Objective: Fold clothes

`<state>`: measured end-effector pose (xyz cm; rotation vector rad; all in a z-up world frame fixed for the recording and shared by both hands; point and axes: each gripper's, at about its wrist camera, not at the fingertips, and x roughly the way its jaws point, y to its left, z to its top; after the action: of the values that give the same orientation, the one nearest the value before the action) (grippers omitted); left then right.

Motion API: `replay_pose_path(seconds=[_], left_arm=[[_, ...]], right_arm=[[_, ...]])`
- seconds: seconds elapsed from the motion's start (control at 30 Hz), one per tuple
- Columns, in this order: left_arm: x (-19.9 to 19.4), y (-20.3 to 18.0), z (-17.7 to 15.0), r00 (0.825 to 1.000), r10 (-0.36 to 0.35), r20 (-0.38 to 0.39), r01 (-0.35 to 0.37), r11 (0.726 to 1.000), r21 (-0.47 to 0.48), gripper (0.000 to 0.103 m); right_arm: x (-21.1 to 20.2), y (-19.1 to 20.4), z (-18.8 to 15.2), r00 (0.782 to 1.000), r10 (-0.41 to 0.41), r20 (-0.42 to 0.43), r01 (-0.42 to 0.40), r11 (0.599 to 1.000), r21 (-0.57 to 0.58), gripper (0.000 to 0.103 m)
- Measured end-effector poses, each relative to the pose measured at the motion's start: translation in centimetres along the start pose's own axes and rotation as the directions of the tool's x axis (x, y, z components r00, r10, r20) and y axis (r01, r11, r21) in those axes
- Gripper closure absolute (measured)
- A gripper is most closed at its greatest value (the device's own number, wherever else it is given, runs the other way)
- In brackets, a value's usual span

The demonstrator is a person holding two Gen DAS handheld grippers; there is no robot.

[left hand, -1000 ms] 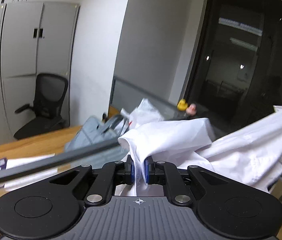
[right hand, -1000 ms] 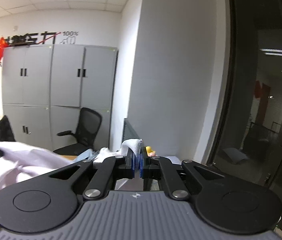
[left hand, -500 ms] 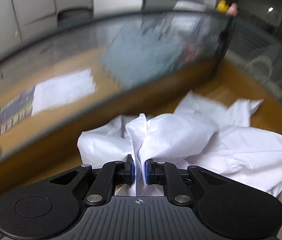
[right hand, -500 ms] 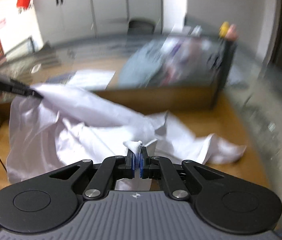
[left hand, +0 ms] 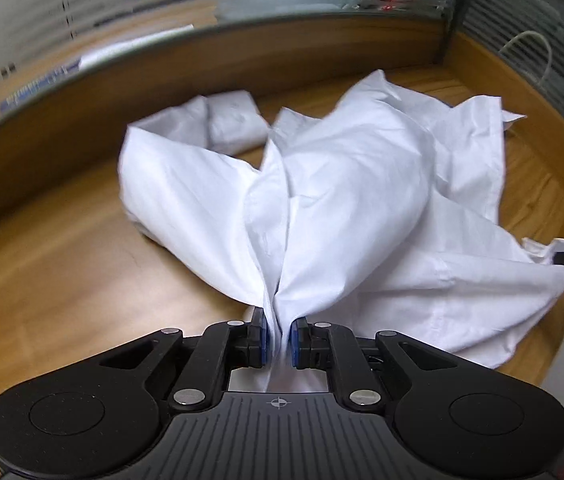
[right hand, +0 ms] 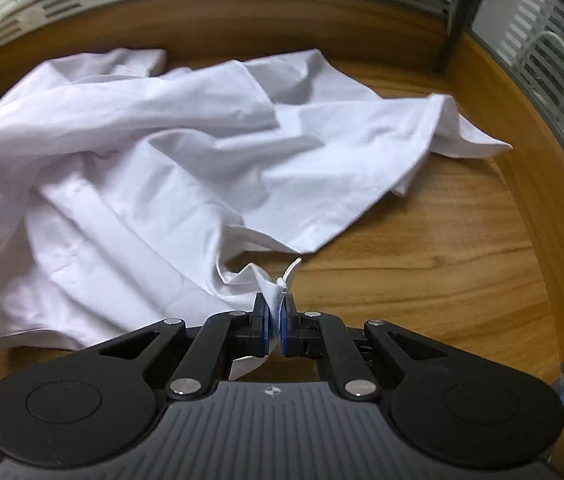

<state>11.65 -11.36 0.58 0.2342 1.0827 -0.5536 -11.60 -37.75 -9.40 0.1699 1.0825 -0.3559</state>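
Both claws are coming down from the air, the left claw point(left hand: 278, 338) and right claw point(right hand: 275, 322) each clenching the white shirt point(left hand: 346, 200), which is now settling crumpled on the wooden counter point(right hand: 462, 280), ready for spreading flat

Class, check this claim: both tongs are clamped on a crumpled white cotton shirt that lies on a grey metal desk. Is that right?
Not quite: the desk is wrong. Both the left tongs and the right tongs are clamped on the crumpled white cotton shirt, but it lies on a brown wooden desk, as the right wrist view shows.
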Motion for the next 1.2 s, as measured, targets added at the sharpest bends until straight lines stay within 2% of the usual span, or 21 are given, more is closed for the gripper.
replay_pose_path(seconds=[0.03,0.13,0.2,0.23,0.27,0.3,0.33,0.37,0.47,0.6,0.77,0.97,1.2], left_arm=[[0.0,-0.3,-0.2,1.000,-0.014,-0.002,0.014,1.000,-0.011,0.089],[-2.4,0.6,-1.1,0.998,-0.044,0.035,0.046,0.996,-0.075,0.079],[-3.6,1.7,-0.8,0.996,-0.047,0.072,0.056,0.990,-0.127,0.065],[-4.3,2.3,-0.6,0.995,-0.043,0.094,0.057,0.987,-0.153,0.059],[-5.1,3.1,-0.4,0.993,-0.026,0.117,0.047,0.982,-0.181,0.046],[-5.5,3.7,0.0,0.990,-0.013,0.143,0.042,0.978,-0.202,0.040],[-6.4,4.7,0.2,0.985,0.004,0.174,0.037,0.973,-0.230,0.039],[-6.7,5.4,0.8,0.981,0.016,0.193,0.035,0.966,-0.256,0.038],[-7.1,8.2,1.6,0.973,0.044,0.225,0.034,0.943,-0.332,0.028],[-5.5,11.1,2.7,0.975,0.097,0.198,-0.013,0.922,-0.386,0.028],[-2.9,13.1,4.1,0.979,0.129,0.158,-0.062,0.926,-0.371,0.027],[0.7,14.7,6.2,0.984,0.112,0.142,-0.051,0.925,-0.376,0.025],[5.2,16.0,9.5,0.989,0.059,0.139,-0.002,0.926,-0.377,0.025]], right_arm=[[0.4,-0.2,0.3,1.000,-0.011,0.000,0.011,1.000,0.009,0.096],[1.1,-0.1,0.3,0.999,-0.032,0.009,0.032,0.999,0.033,0.093],[0.0,0.0,0.0,0.999,-0.041,0.027,0.040,0.999,0.033,0.085],[-1.3,0.1,-0.1,0.998,-0.047,0.039,0.046,0.998,0.030,0.077],[-2.3,0.1,-0.2,0.997,-0.050,0.050,0.049,0.998,0.027,0.064],[-2.9,0.1,0.0,0.997,-0.043,0.062,0.042,0.999,0.021,0.057],[-3.4,0.1,0.2,0.997,-0.029,0.072,0.028,1.000,0.012,0.045],[-3.9,0.2,0.4,0.996,-0.015,0.083,0.015,1.000,0.001,0.040],[-5.4,1.0,1.0,0.993,0.024,0.114,-0.019,0.999,-0.050,0.039],[-5.7,3.1,2.1,0.986,0.115,0.123,-0.102,0.989,-0.108,0.035],[-4.9,6.9,2.9,0.974,0.195,0.114,-0.166,0.961,-0.223,0.035],[-2.3,11.0,3.8,0.962,0.264,0.070,-0.235,0.930,-0.282,0.033],[1.2,14.7,5.0,0.953,0.303,0.025,-0.281,0.910,-0.304,0.033]])
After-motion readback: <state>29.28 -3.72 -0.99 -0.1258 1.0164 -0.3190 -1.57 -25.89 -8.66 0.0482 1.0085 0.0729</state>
